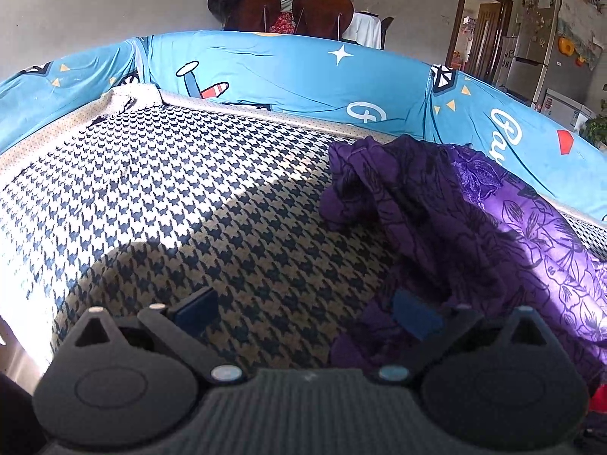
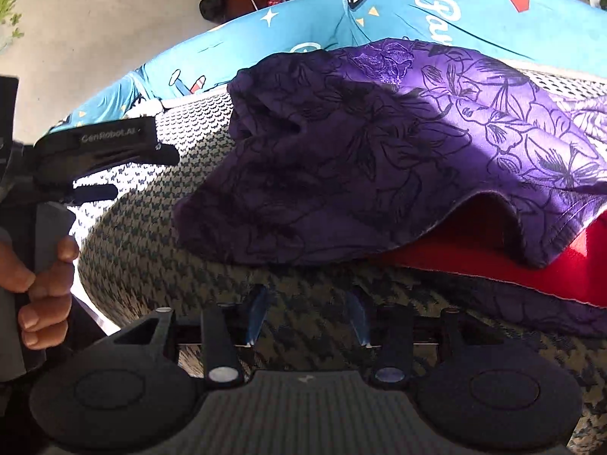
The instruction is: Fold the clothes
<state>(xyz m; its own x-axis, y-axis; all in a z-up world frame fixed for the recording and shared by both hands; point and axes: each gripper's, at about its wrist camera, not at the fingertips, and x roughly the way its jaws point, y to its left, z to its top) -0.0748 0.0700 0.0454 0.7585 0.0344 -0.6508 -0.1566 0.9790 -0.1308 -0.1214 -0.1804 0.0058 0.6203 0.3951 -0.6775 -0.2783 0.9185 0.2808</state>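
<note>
Left gripper (image 1: 305,313) fingers wide apart, hold nothing; right pad (image 1: 415,316) sits over edge of purple flowered garment (image 1: 447,220). Right gripper (image 2: 306,313) fingers partly apart, empty, above houndstooth cover (image 2: 303,284). Purple flowered garment lies crumpled on cover, partly over red cloth (image 2: 531,261), near blue cartoon cushion (image 1: 288,72).

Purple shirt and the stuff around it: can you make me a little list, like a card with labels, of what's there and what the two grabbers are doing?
surface: houndstooth cover, part sun, part shade
purple garment: floral print, crumpled in a heap, not folded yet
red cloth: lies under the purple garment's edge
blue cartoon cover: stands behind the surface like a wall
left gripper: open, one finger over the purple garment, holding nothing
right gripper: open, above the houndstooth cover, short of the garment
hand: grips the other gripper's handle
</note>
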